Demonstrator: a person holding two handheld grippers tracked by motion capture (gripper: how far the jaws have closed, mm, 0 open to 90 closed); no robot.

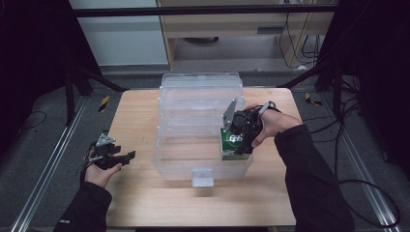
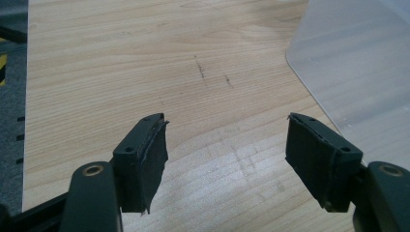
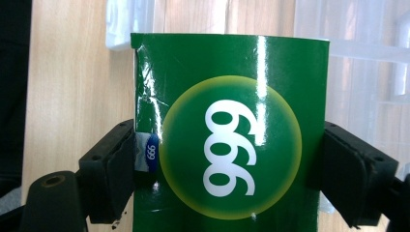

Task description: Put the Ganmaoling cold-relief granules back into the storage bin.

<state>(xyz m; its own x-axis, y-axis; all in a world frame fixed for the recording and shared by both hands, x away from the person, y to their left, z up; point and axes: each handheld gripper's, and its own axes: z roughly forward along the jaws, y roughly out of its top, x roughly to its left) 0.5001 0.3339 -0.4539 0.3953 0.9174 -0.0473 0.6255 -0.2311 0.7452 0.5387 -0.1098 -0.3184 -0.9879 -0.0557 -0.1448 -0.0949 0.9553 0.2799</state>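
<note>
Your right tongs [image 1: 238, 145] are clenched on a green box [image 1: 233, 141]: in the right gripper view both black pads press against the sides of the box [image 3: 231, 140], which carries a white "999" in a yellow-rimmed circle. In the high view you hold this box inside the clear bin [image 1: 169, 159], at its near right corner, and I cannot tell whether it touches the bottom. The bin stands in the middle of the wooden surface [image 1: 135, 193]. Your left tongs [image 1: 126, 155] are released, with the jaws wide apart and nothing between them, above the bare surface [image 2: 145, 63] left of the bin [image 2: 358, 63].
</note>
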